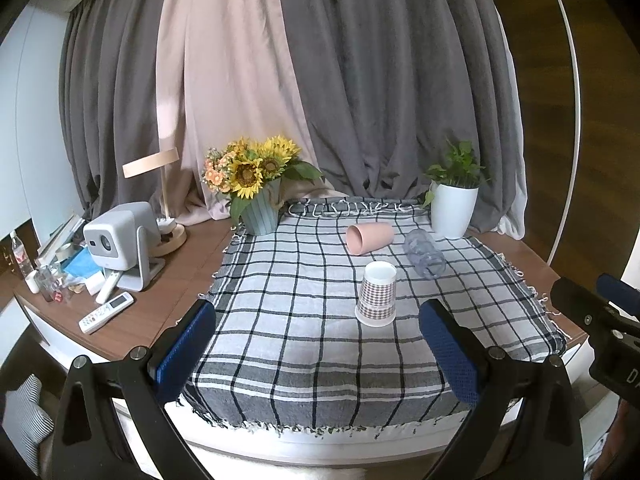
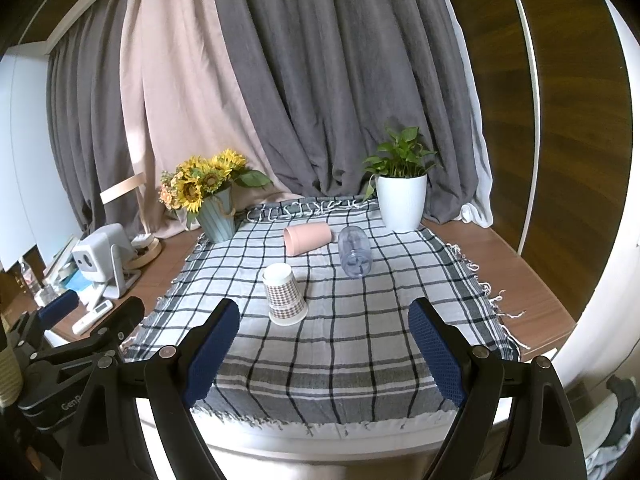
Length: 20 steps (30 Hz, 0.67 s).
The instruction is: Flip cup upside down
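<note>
Both tongs hang back at the near edge of the table, jaws spread wide, nothing between the pads. The left gripper (image 1: 318, 354) frames the cloth from low at 6 o'clock in its own camera; the right gripper (image 2: 324, 354) does the same, and you can spot its partner off at 8 o'clock in the right wrist view. Neither touches anything, which looks like a pause well clear of the cups.

Out ahead on the checked cloth (image 1: 280, 340), the patterned paper cup (image 1: 377, 294) stands mouth down, wide rim flat on the fabric, narrow white base up. Its long axis runs vertical, with a slight lean in the right wrist view, though the fisheye may account for that. My read: this one is already flipped.

Past it, toward 12 o'clock, the pink cup (image 1: 369, 238) lies on its side, axis running left to right, open mouth pointing toward 9 o'clock. Just beside it at 1 o'clock, the clear cup (image 1: 425, 253) also lies down, one end angled back toward the camera; which end is unclear. These two look like what is left to turn.

Flanking the far edge: the sunflower pot (image 1: 260, 216) at 11 o'clock, the white plant pot (image 1: 452, 210) at 1 o'clock.
</note>
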{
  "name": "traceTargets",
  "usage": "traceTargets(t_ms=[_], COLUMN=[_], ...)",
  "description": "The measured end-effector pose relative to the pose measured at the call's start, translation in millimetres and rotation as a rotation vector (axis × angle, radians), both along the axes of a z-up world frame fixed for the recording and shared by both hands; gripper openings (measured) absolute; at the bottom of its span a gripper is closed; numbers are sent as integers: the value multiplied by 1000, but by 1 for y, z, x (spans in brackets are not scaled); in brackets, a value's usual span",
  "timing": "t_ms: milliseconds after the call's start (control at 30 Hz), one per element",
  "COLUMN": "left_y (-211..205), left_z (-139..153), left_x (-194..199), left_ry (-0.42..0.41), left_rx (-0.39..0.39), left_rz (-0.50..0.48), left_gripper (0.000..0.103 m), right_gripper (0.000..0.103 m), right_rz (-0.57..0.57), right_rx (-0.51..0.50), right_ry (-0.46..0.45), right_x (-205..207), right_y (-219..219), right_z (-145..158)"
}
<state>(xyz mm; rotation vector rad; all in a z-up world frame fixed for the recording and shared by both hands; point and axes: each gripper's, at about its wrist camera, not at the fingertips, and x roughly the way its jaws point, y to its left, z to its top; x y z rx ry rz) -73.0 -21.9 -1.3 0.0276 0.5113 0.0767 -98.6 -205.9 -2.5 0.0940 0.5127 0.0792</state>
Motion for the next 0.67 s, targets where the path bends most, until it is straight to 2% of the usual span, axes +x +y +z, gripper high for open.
traceTargets(t_ms=[667], left_y=[0], left_z=[0], left_x=[2], left_ry=[3], left_rx=[1], left_rz=[-5], left_gripper=[103], right_gripper=[87], right_rz=[0], right_rx=[-1], right_ry=[4], right_x=[2], right_y=[-1], right_z=[-3])
